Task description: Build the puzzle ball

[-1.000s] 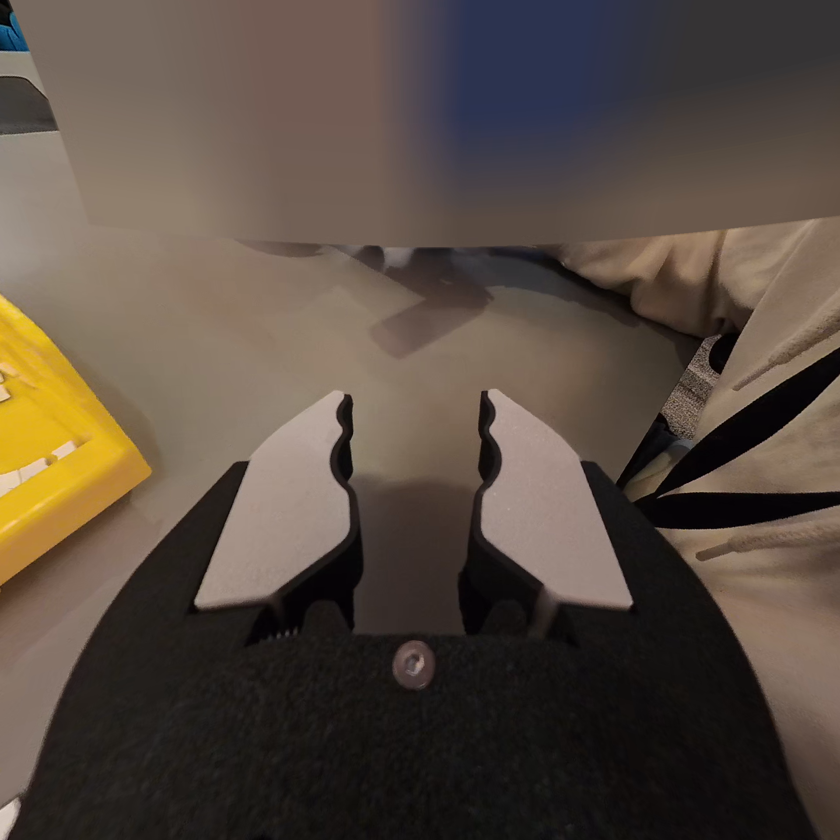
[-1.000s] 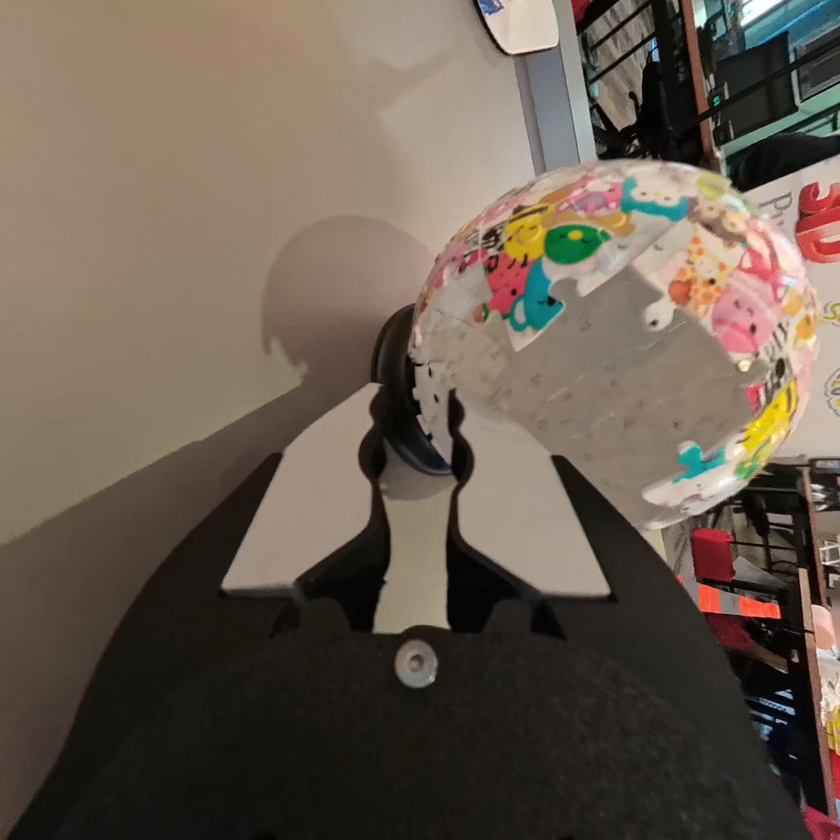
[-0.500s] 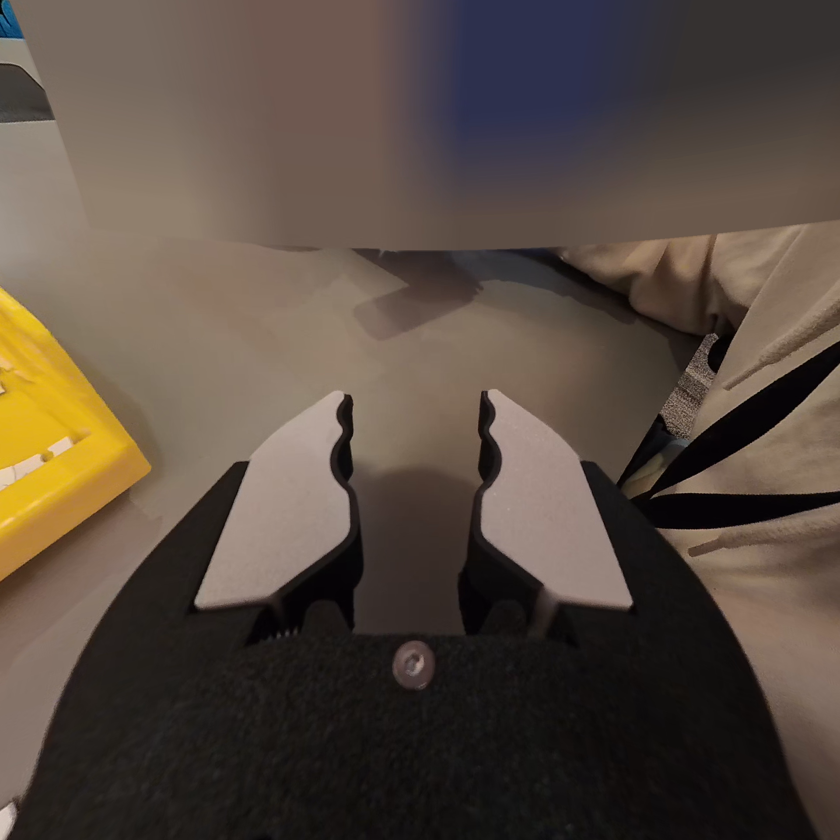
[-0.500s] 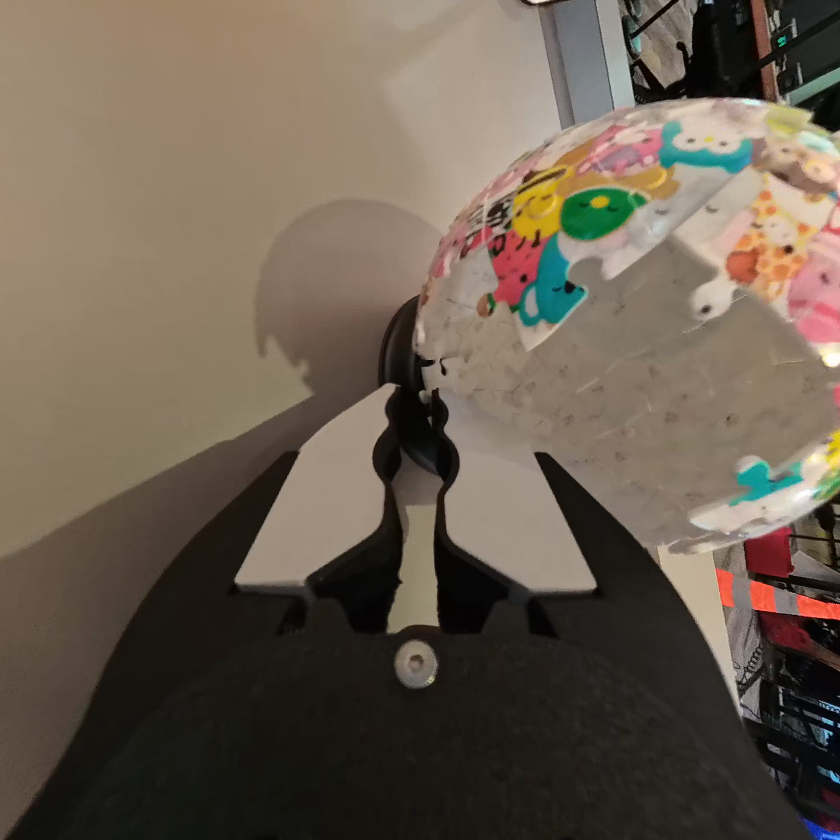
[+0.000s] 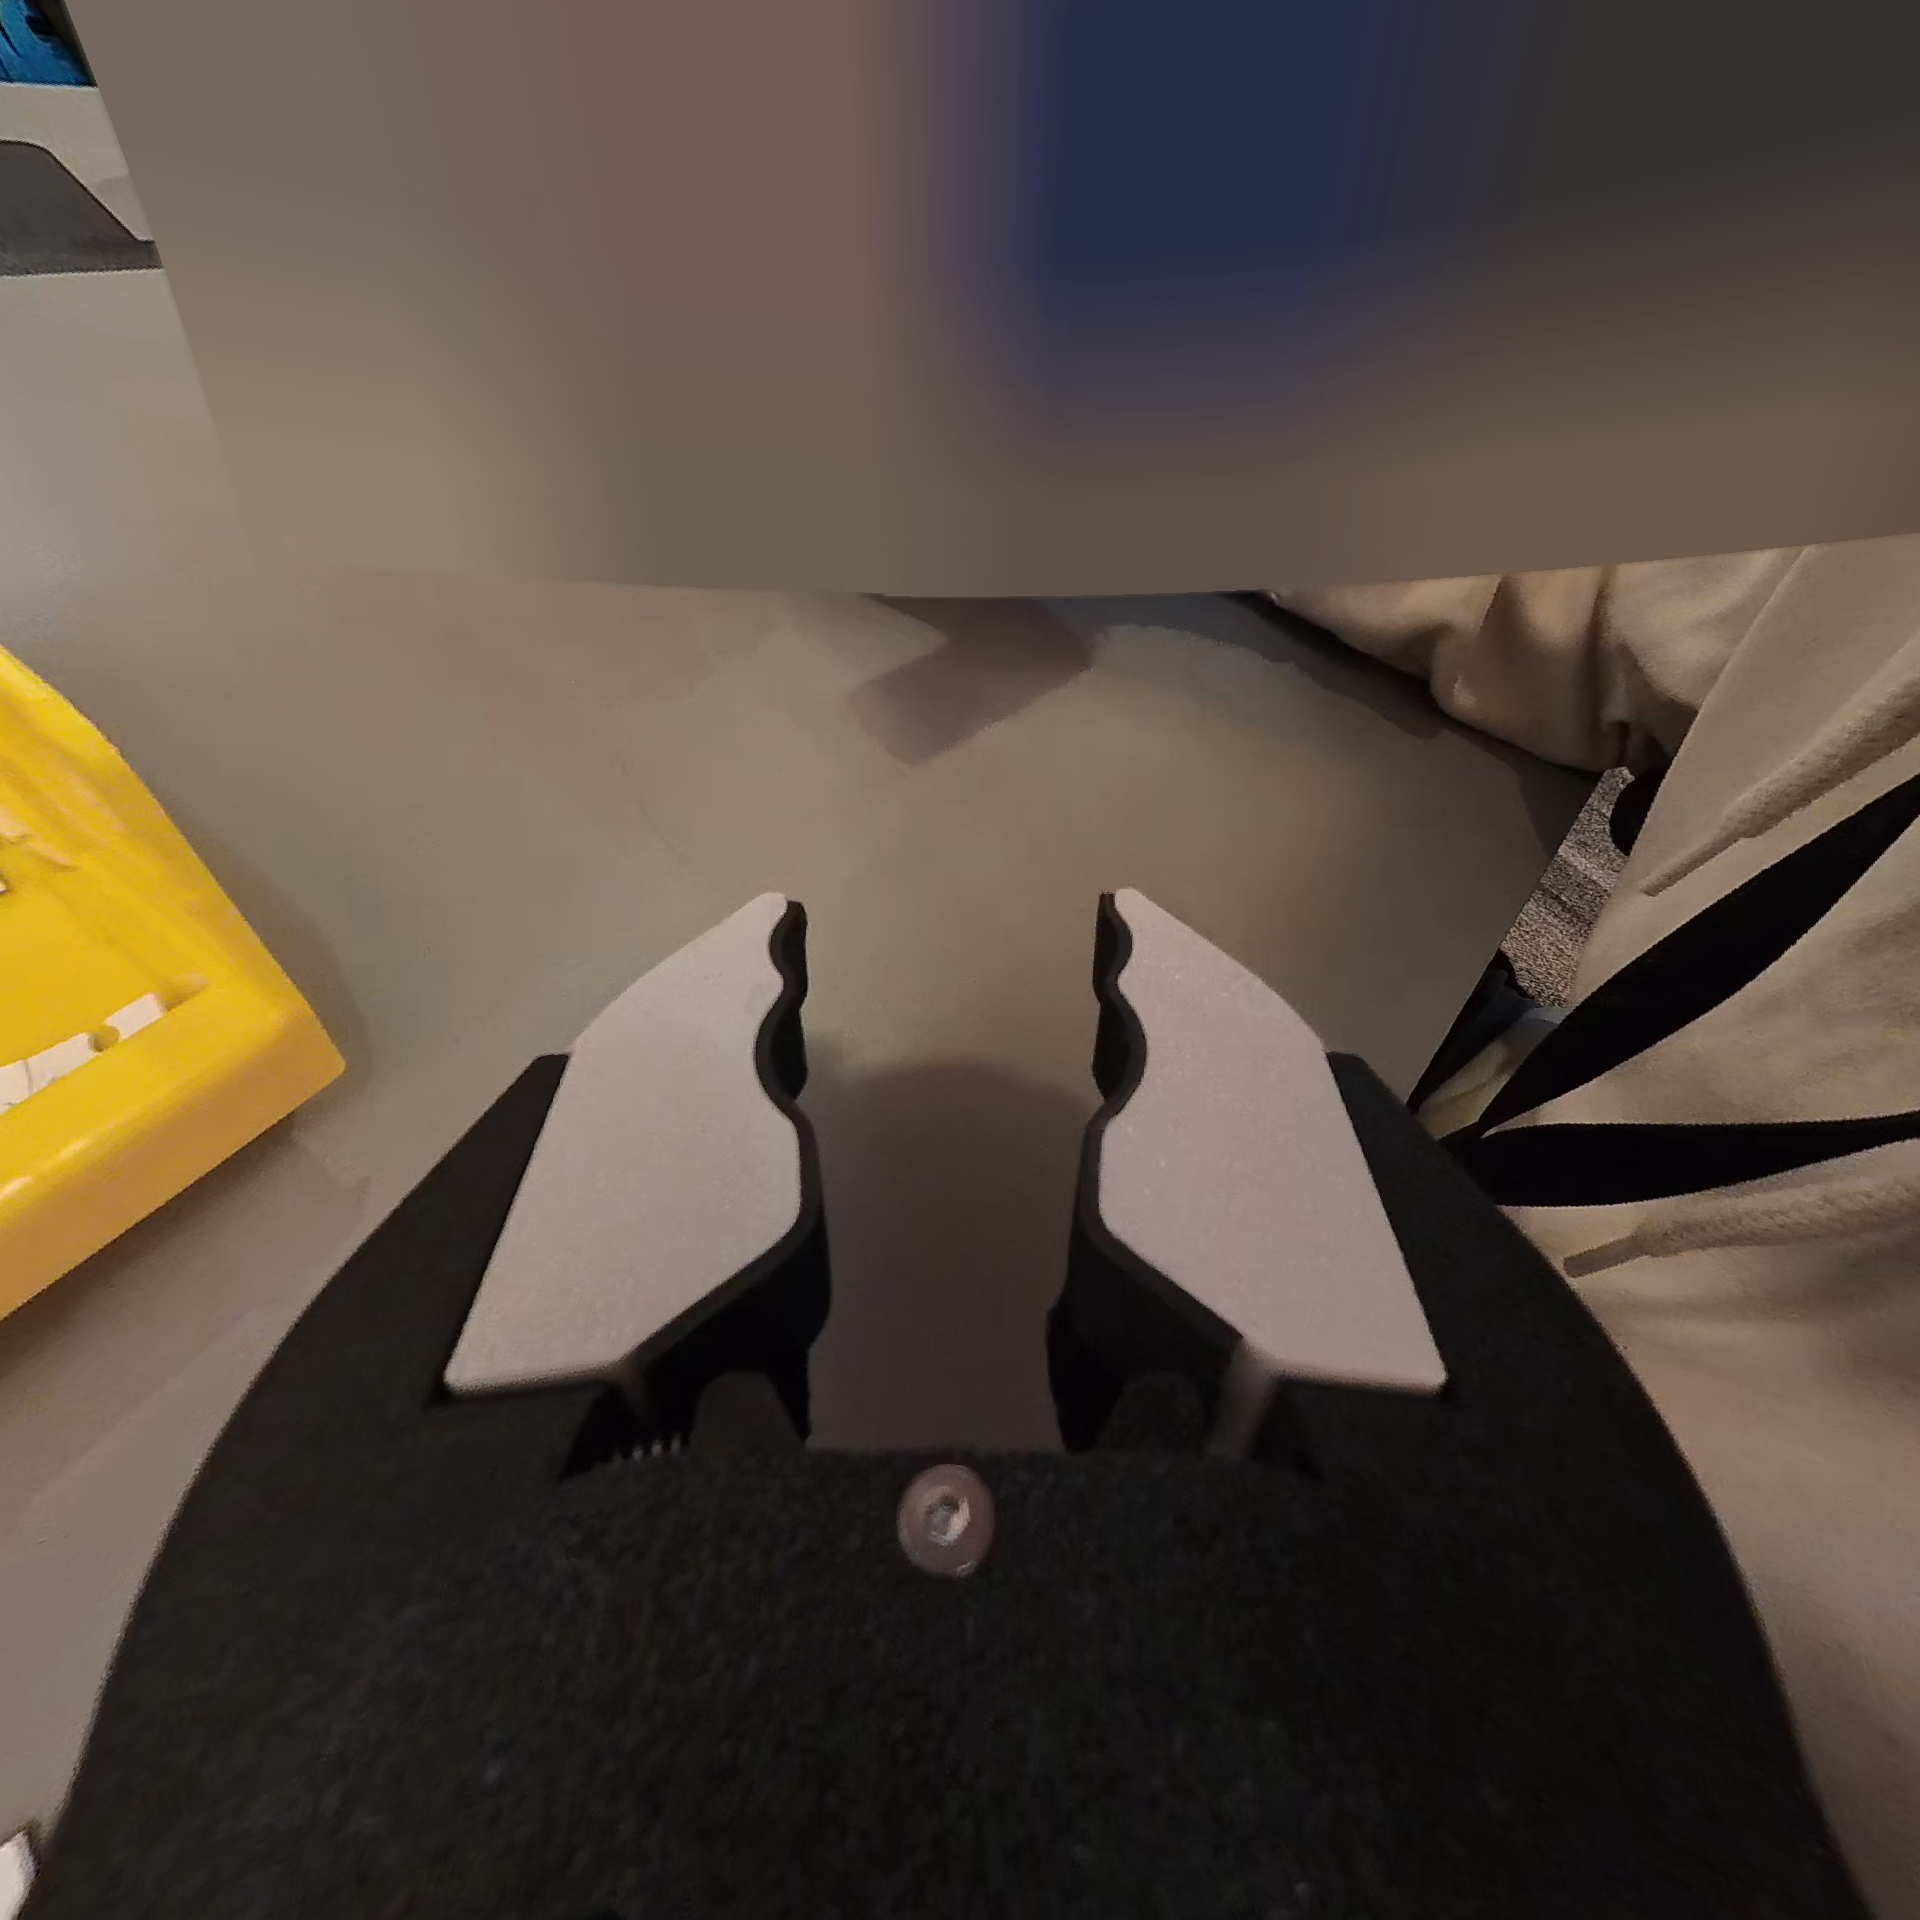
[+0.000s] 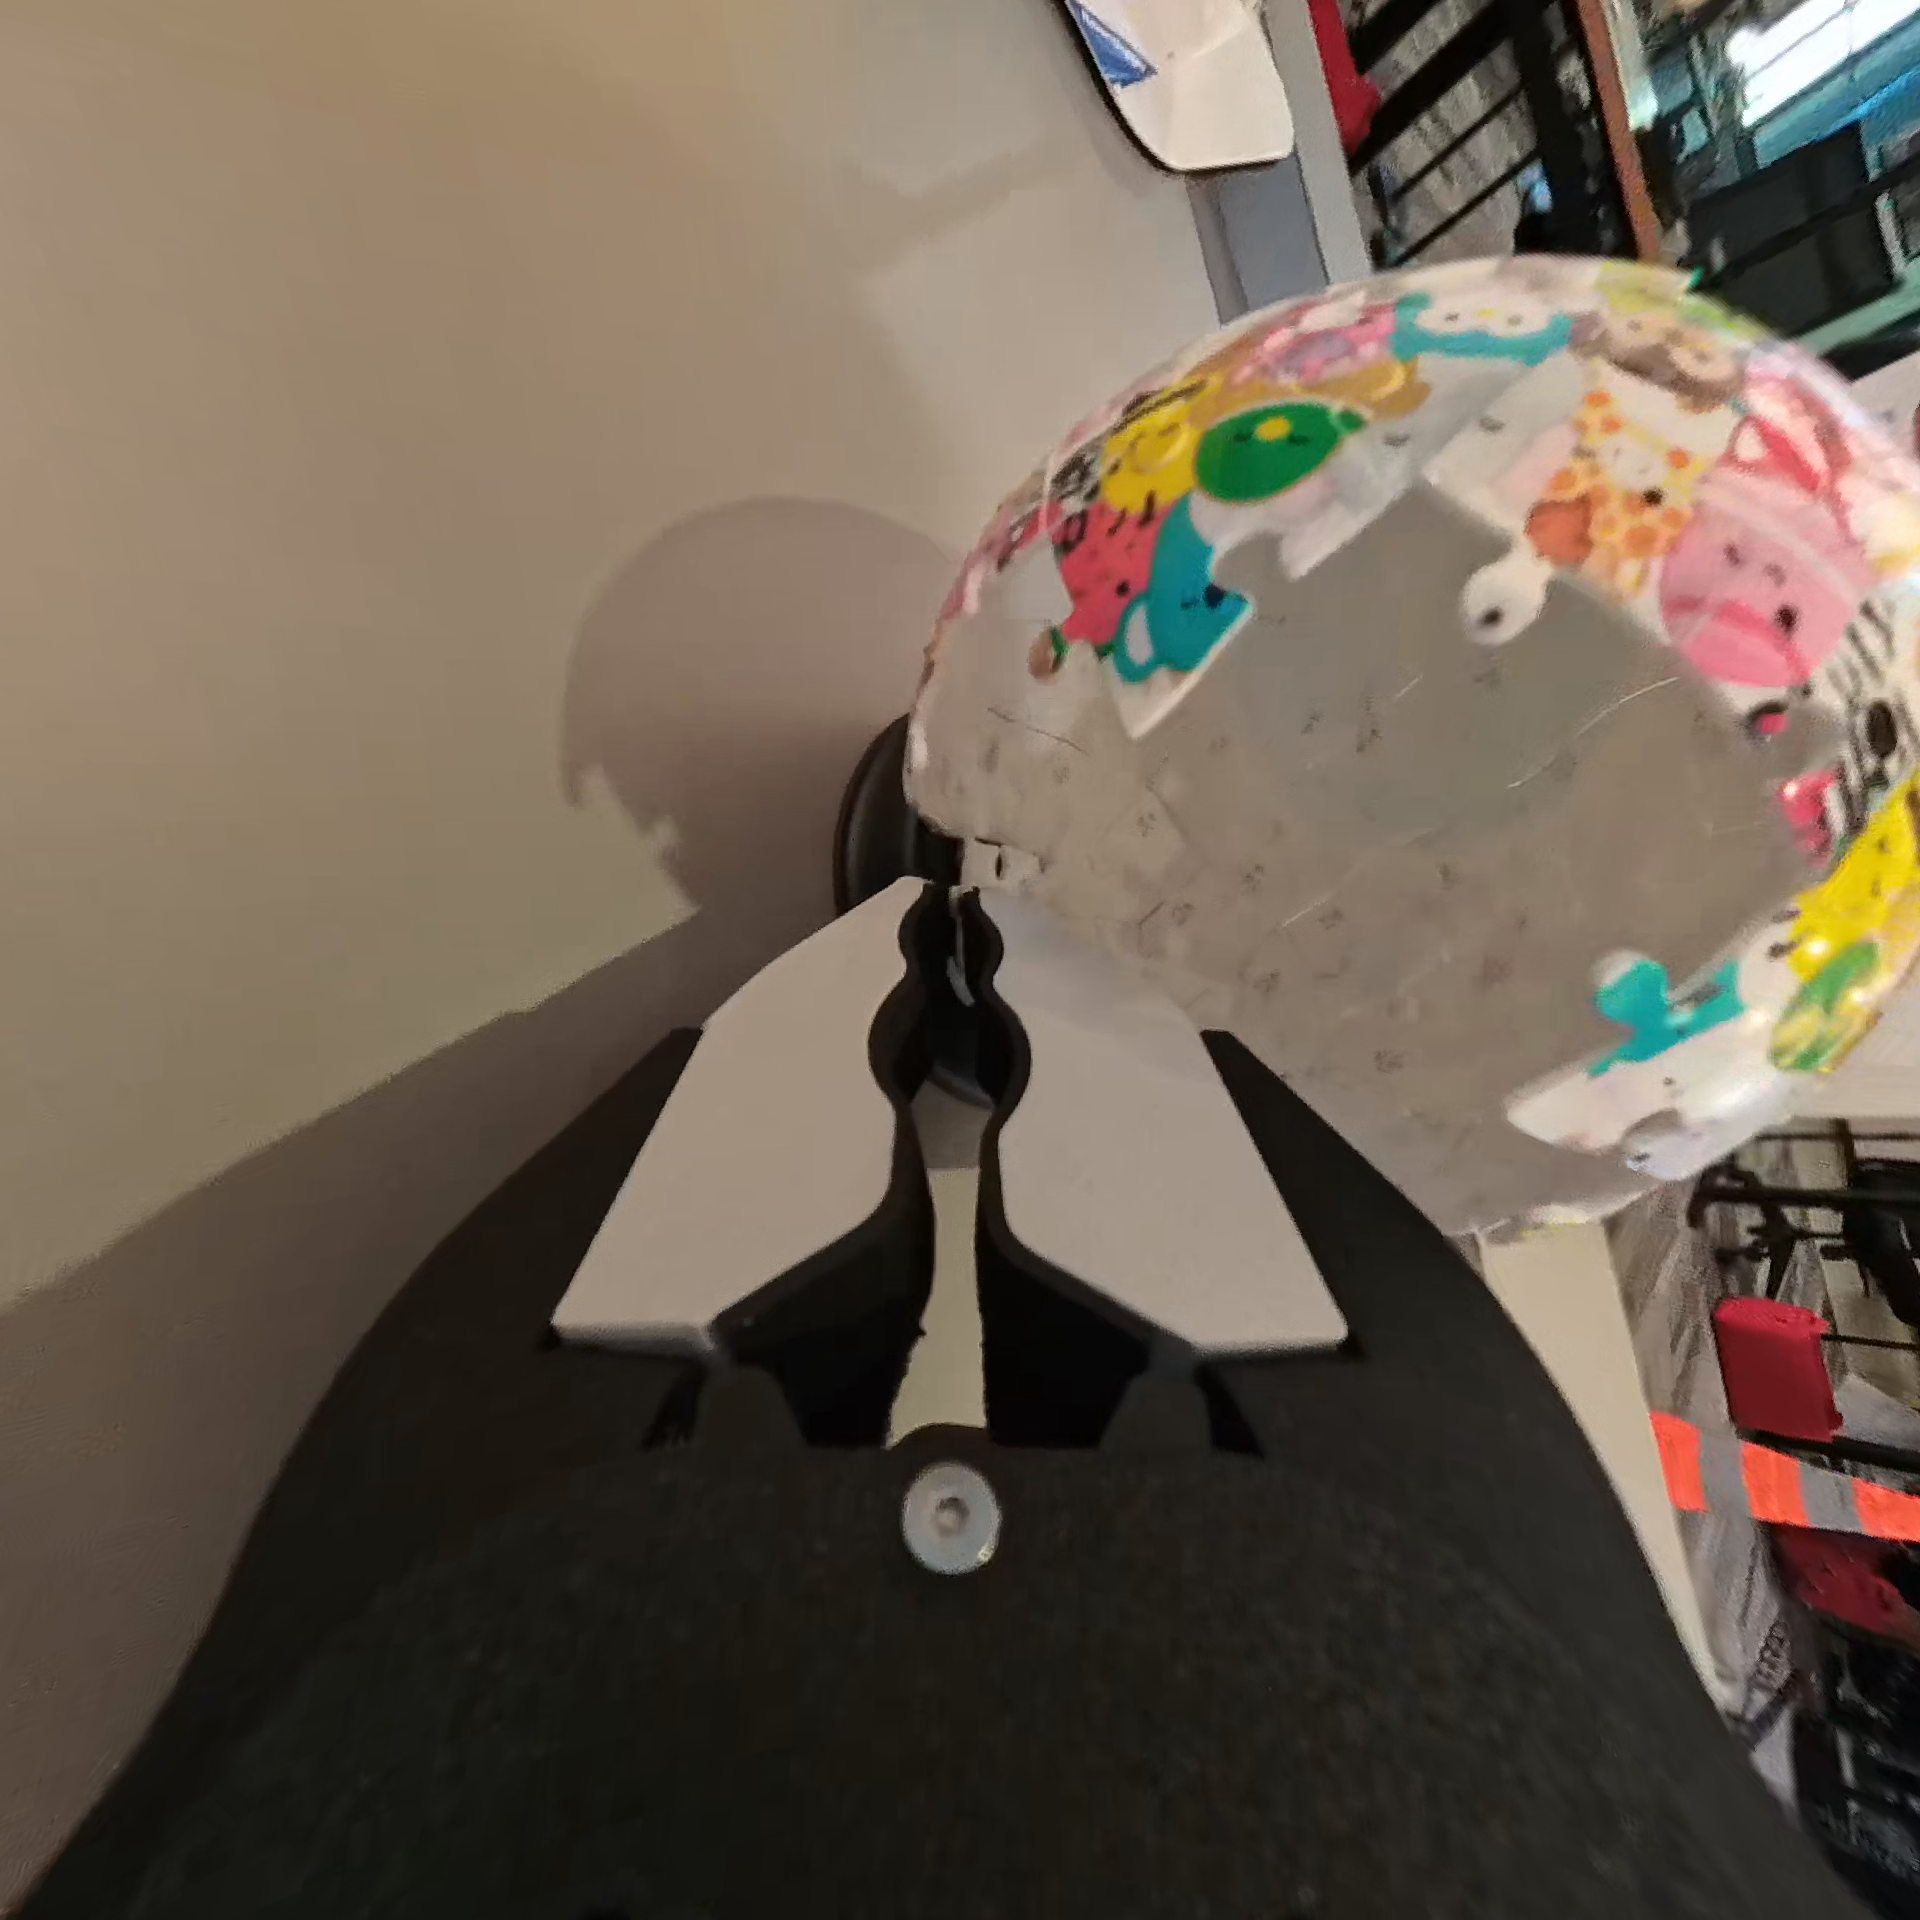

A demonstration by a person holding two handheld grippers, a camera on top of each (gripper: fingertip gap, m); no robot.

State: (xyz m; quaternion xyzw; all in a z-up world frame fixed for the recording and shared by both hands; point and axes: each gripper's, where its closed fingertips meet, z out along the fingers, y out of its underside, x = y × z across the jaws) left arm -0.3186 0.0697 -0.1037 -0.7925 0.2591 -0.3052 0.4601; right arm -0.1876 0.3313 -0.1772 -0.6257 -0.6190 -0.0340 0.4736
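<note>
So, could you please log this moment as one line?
left claw: open, empty, over table | right claw: shut on puzzle ball edge, lifted | yellow tray: left

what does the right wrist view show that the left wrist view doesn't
Only the right wrist view shows the half-built puzzle ball, its edge pinched in the shut right gripper, with a beige wall and cluttered shelves behind. Only the left wrist view shows the open, empty left gripper over a grey table, a yellow tray and a cream hoodie. Both share only the same gripper design.

puzzle ball [image 6: 1455,748] cropped right, yellow tray [image 5: 125,1039] cropped left
</note>
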